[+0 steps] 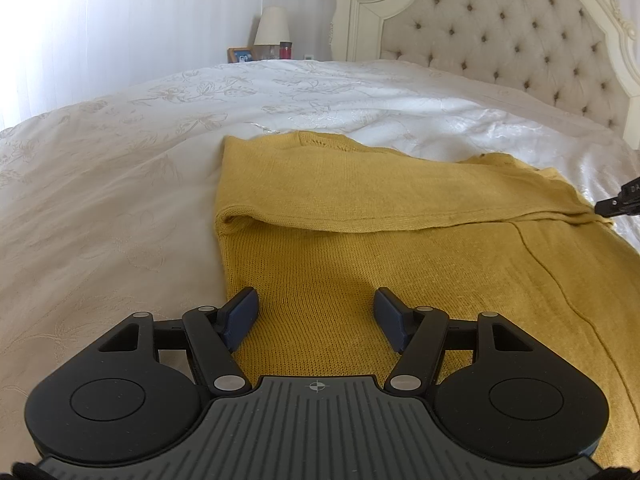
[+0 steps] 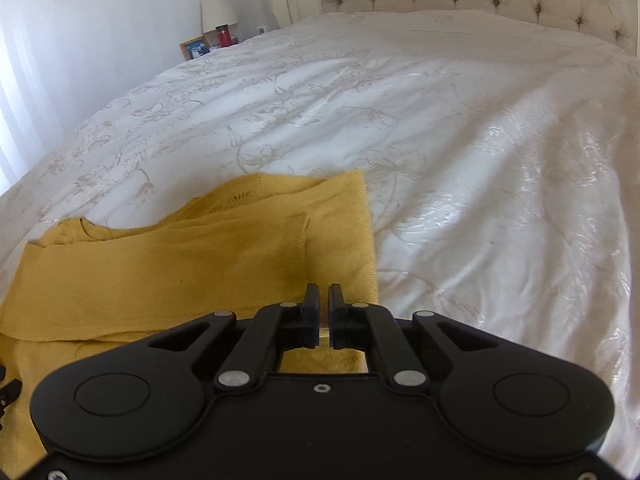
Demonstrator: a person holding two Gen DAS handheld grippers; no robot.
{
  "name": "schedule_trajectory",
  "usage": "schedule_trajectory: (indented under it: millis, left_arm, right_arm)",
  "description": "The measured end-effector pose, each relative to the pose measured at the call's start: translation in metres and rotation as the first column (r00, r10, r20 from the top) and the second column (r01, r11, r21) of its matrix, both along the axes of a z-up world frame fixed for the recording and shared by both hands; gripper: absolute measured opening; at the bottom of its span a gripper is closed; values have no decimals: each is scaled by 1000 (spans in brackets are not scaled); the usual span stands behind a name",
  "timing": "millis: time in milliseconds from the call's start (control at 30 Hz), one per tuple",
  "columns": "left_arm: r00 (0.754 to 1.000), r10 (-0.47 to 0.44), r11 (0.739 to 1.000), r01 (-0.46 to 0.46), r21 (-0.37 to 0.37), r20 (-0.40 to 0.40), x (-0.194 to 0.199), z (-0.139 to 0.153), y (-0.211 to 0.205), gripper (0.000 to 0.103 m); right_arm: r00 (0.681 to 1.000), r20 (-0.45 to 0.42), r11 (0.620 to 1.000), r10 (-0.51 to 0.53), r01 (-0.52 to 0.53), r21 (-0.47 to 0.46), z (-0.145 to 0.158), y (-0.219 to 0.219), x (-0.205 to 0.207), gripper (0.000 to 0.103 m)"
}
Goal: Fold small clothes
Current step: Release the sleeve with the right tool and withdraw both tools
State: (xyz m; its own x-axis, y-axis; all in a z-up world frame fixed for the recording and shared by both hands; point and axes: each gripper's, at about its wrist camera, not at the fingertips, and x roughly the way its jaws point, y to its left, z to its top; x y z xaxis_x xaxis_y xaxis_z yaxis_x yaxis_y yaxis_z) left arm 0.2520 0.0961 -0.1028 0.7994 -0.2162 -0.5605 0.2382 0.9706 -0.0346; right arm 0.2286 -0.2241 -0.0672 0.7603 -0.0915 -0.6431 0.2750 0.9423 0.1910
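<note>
A mustard-yellow knit garment (image 1: 360, 240) lies on the white bedspread (image 1: 120, 200), with its far part folded over the near part along a crosswise edge. My left gripper (image 1: 316, 308) is open and empty, low over the garment's near left part, blue pads apart. My right gripper (image 2: 324, 300) has its jaws nearly closed with a thin gap, over the garment's right edge (image 2: 240, 264); no cloth shows between the fingers. The right gripper's tip also shows in the left wrist view (image 1: 616, 204) at the fold's right end.
A tufted cream headboard (image 1: 520, 40) stands at the far end of the bed. A nightstand with a lamp (image 1: 272, 26), a photo frame (image 1: 241, 55) and a red jar (image 1: 285, 50) sits beyond the bed's far left.
</note>
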Motion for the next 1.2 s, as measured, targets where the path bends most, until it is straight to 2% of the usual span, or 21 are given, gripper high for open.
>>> schedule_trajectory:
  millis: [67,133,200,233,267,333,467,567,667,767,867,967,1033,1200]
  left_arm:
    - [1000,-1,1000,1,2,0,0,0,0,63]
    - [1000,-5,1000,5,5,-3,1,1,0,65]
    - [1000,-21,1000,21,8,-7,2,1,0,71]
    - [999,-33,999,33,10,-11,3,1,0,77]
    - [999,-49,999,49,16,-17,4,1,-2,83]
    - [997,-77,996,79,48,-28,4,1,-8,90]
    - [996,-87,989,91,116,-33,1,1,-16,94]
    - [995,-89,988,95,123,-54,1,4,-16,94]
    - [992,-69,989,82,126,-105,0,11,-16,94]
    - [990,-43,983,66,171,-137,-12,23,-20,93]
    - [991,-46,975,72,212,-126,-35,36,-22,92]
    - [990,-59,974,86,210,-130,-60,47,-19,92]
    - [986,-44,975,77,207,-160,-74,50,-14,92]
    - [969,-2,991,36,131,-246,-108,56,8,92]
  right_arm:
    - [1000,8,1000,-22,22,10,-1,-4,-6,20]
    - [999,23,999,-31,30,44,-1,-6,-12,20]
    - [999,31,998,-36,34,47,0,-5,-19,45]
    - [999,31,998,-31,30,47,1,-3,-22,62]
    - [999,31,998,-19,17,53,2,-2,-26,71]
    - [1000,25,998,1,-3,55,3,2,-36,72]
    - [1000,-3,998,30,-30,47,4,11,-56,86]
    - [999,-13,997,51,-50,66,7,15,-72,93]
    - [996,-30,994,82,-80,79,11,21,-89,96]
    - [993,-51,991,110,-106,82,16,24,-105,100]
    - [989,-69,988,131,-124,97,21,24,-121,101]
    - [986,-99,982,134,-119,145,23,21,-136,102]
    - [985,-115,974,131,-106,198,26,16,-144,102]
    - [971,-173,956,166,-115,268,32,11,-161,102]
